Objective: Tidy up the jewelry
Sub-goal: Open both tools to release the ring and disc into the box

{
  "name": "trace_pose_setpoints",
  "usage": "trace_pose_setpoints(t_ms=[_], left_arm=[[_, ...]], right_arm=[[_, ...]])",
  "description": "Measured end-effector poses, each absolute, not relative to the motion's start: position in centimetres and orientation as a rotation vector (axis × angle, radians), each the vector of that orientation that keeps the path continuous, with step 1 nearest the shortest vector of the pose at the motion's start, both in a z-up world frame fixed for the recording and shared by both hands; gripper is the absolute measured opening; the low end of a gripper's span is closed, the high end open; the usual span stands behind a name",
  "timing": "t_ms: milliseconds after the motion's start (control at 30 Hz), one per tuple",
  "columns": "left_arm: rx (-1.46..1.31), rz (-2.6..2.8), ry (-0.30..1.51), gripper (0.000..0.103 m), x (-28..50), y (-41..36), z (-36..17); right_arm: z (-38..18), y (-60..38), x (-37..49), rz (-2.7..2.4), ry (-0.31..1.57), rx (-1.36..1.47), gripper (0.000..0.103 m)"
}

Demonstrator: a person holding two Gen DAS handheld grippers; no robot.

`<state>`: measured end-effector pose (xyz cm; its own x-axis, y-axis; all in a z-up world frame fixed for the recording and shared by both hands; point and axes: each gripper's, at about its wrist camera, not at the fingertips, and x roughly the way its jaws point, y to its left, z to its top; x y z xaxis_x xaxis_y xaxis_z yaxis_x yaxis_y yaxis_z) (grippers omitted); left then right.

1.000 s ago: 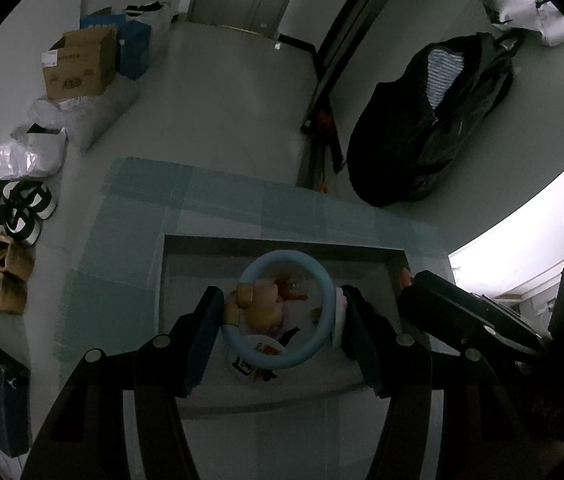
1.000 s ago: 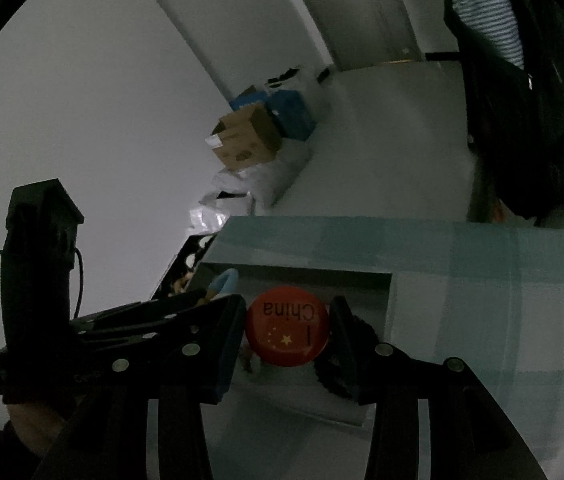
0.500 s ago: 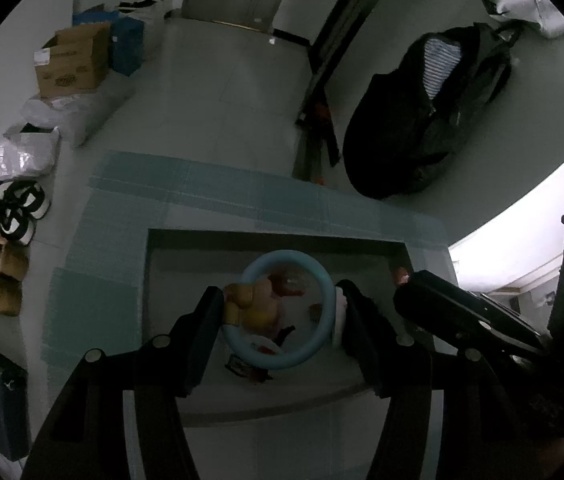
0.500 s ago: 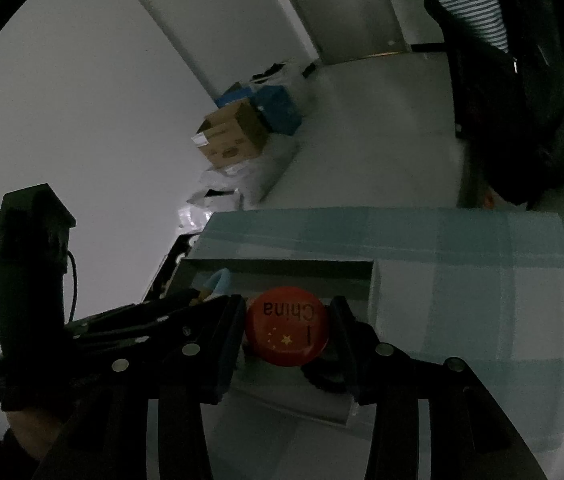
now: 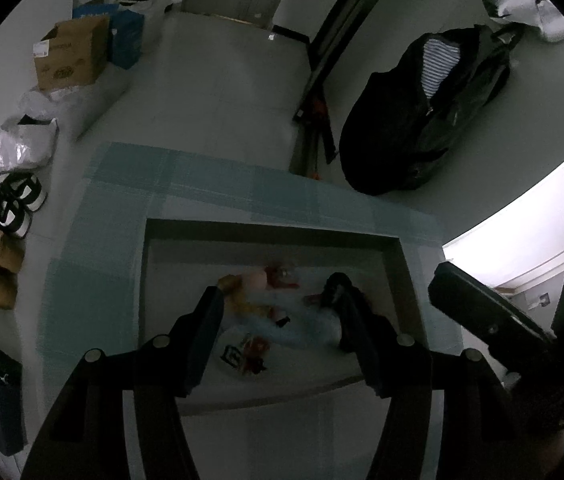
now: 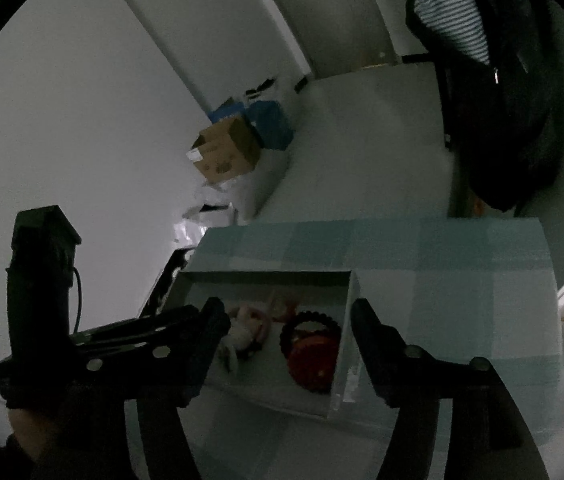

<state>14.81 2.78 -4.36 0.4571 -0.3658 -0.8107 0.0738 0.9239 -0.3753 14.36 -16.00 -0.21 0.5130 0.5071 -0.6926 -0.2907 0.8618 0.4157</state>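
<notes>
Left wrist view: left gripper (image 5: pixel 278 312) low inside white tray (image 5: pixel 396 264), fingers spread, light blue ring (image 5: pixel 302 330) lying between them on tray floor, contact uncertain
Right wrist view: right gripper (image 6: pixel 288 330) jaws opening, nothing pinched; red badge (image 6: pixel 314 360) lies in tray below, near its right wall
Tray contents: black scalloped ring (image 6: pixel 310 322) just behind badge; pale charms toward left
Placement reason: likely gathering trinkets in one tray
Support: teal checked cloth (image 6: pixel 462 280)
</notes>
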Motion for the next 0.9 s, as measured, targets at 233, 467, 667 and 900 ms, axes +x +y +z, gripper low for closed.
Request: trace_pose_setpoints(t_ms=[233,467,667,900], left_arm=[[-0.266,-0.275,1.015,0.057,13.6,2.4,-3.2],[-0.241,-0.245,0.954,0.058,12.2,2.8,-2.0],[-0.190,-0.214,0.904,0.061,10.9,2.7,-1.2],[-0.169,-0.157,0.830,0.069,9.3,3.1,-0.3]], right_arm=[[0.2,-16.1,13.3,0.488,0.887,0.226,0.070],[0.4,-15.7,12.7,0.483,0.857,0.193,0.079],[0.5,-15.4,11.6,0.483,0.836,0.157,0.083],[0.9,-15.6,10.1,0.477,0.803,0.149,0.085]])
